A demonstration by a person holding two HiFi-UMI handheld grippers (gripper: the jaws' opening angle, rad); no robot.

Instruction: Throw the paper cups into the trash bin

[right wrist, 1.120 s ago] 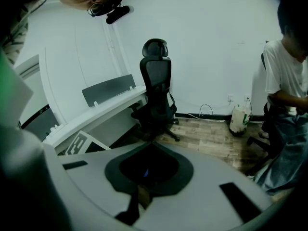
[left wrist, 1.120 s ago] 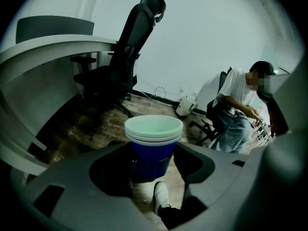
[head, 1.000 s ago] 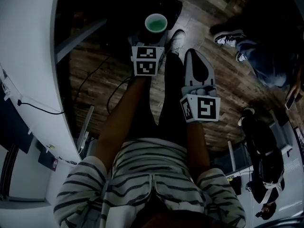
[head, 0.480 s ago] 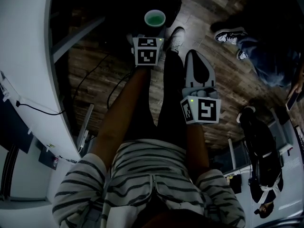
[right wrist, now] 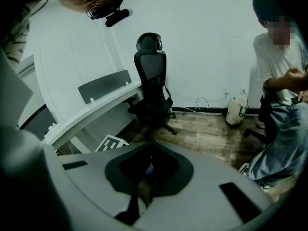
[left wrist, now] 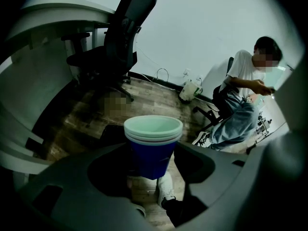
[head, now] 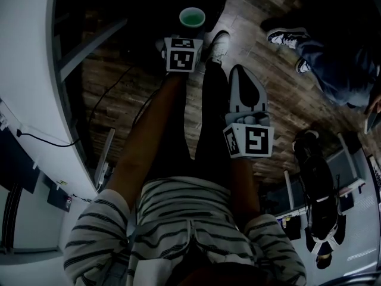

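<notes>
- The cups (left wrist: 153, 134), a nested stack of blue ones with pale green insides, stood upright between the jaws of the left gripper (left wrist: 151, 153). The jaws were set wide and clamped on the stack's sides.
- In the head view the stack hung at the far end of the scene, ahead of the person's legs. It was above the wooden floor (head: 119, 88) and clear of it, with a white shoe (head: 218, 45) just to its right.
- The right gripper (right wrist: 148, 148) was nearer and to the right, with its jaws together and nothing in them.
- A dark shape (head: 211, 2) lay on the floor under and just beyond the stack. It may have been the bin, but the views were too dim to show a rim or mouth.
- Done, as I judged it: the cups were stacked as one, gripped, and held away from the white worktop (head: 30, 70) at the left.
- Left to do: place the stack over the bin's mouth, part the left gripper's jaws and let the cups fall in. The drop had not yet happened.
- No other cups showed in any view, so this stack looked like the whole load.
</notes>
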